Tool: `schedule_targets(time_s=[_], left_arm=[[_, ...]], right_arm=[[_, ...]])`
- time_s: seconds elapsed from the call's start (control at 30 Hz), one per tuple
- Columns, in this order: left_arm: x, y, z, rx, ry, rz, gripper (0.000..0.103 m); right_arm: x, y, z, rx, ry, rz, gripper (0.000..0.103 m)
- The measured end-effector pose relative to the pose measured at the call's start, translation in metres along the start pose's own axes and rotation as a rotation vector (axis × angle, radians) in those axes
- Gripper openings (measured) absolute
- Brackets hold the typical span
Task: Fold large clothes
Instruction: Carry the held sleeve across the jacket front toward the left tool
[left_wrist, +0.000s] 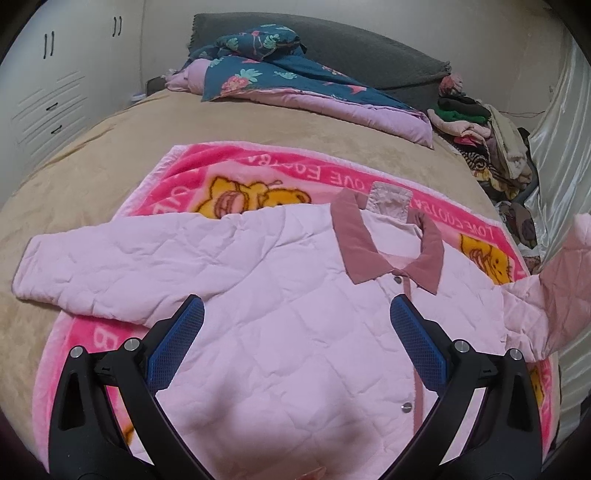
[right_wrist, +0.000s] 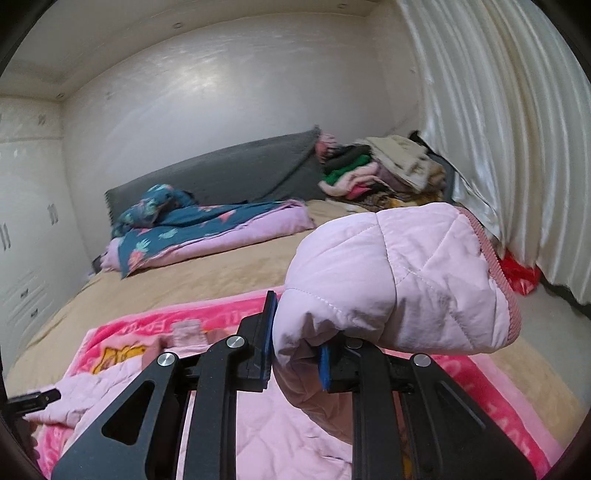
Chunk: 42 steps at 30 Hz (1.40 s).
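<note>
Up front, left wrist view: left gripper (left_wrist: 297, 325) is spread wide, nothing between its blue pads (left_wrist: 176, 347). It hovers over the chest of the pink quilted jacket (left_wrist: 280, 295), pointed fwd toward the collar (left_wrist: 388, 243); can't tell if the pads touch the fabric. Jacket lies front-up, snapped shut, on a hot-pink cartoon blanket (left_wrist: 229, 173), which sits on the tan bed cover (left_wrist: 110, 147). One sleeve (left_wrist: 110, 262) lies flat out to the left side of the frame, cuff end over the blanket edge onto the tan cover. Other sleeve (left_wrist: 546, 295) at frame right is lifted off the bed, rising toward the edge of view. Far end of bed: teal floral quilt w/ pink lining (left_wrist: 295, 85) against a grey headboard (left_wrist: 369, 48); clothes pile (left_wrist: 480, 140) in the corner by the curtain (left_wrist: 561, 122).

Right wrist view: right gripper (right_wrist: 299, 343) is clamped narrow on the jacket's sleeve (right_wrist: 399, 280), near the cuff end; fabric is bunched between the pads (right_wrist: 271, 325) and the ribbed cuff (right_wrist: 502, 288) flops over to the right. Sleeve is held up in the air above the blanket (right_wrist: 147, 325), w/ the jacket body (right_wrist: 266, 424) flat below. Gripper points fwd across the bed toward the headboard (right_wrist: 229, 166). Black tip of the other gripper (right_wrist: 37, 400) shows low at the left edge, over the jacket. Quilt (right_wrist: 192, 229), clothes pile (right_wrist: 376, 170), curtain (right_wrist: 498, 129) behind.
</note>
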<state>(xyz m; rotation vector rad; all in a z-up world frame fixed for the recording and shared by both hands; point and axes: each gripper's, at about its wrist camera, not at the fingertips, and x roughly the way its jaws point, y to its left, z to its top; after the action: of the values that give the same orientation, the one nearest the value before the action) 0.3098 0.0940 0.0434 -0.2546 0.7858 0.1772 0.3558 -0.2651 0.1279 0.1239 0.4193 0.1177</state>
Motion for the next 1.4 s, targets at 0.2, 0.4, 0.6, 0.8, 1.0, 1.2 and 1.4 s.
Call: schedule_targets(time_s=[0.2, 0.4, 0.6, 0.8, 1.0, 1.2, 1.4], left_arm=[[0.005, 0.011, 0.000, -0.056, -0.008, -0.032, 0.095], [0.014, 0.020, 0.000, -0.104, -0.026, -0.079, 0.095], [0.024, 0.036, 0.003, -0.118, -0.006, -0.109, 0.095], [0.032, 0.045, 0.002, -0.131, 0.031, -0.143, 0.095], [0.032, 0.056, 0.003, -0.167, 0.031, -0.169, 0.095], [0.040, 0.067, 0.001, -0.241, 0.056, -0.252, 0.095], [0.041, 0.067, -0.001, -0.257, 0.058, -0.295, 0.095]], right_arm=[[0.012, 0.045, 0.001, -0.079, 0.011, 0.043, 0.018], [0.022, 0.092, -0.005, -0.161, 0.016, 0.098, 0.018], [0.044, 0.137, -0.021, -0.232, 0.049, 0.141, 0.018], [0.065, 0.174, -0.048, -0.272, 0.098, 0.182, 0.018], [0.082, 0.203, -0.082, -0.344, 0.167, 0.212, 0.018], [0.097, 0.227, -0.117, -0.427, 0.228, 0.229, 0.018], [0.108, 0.249, -0.158, -0.538, 0.295, 0.253, 0.019]])
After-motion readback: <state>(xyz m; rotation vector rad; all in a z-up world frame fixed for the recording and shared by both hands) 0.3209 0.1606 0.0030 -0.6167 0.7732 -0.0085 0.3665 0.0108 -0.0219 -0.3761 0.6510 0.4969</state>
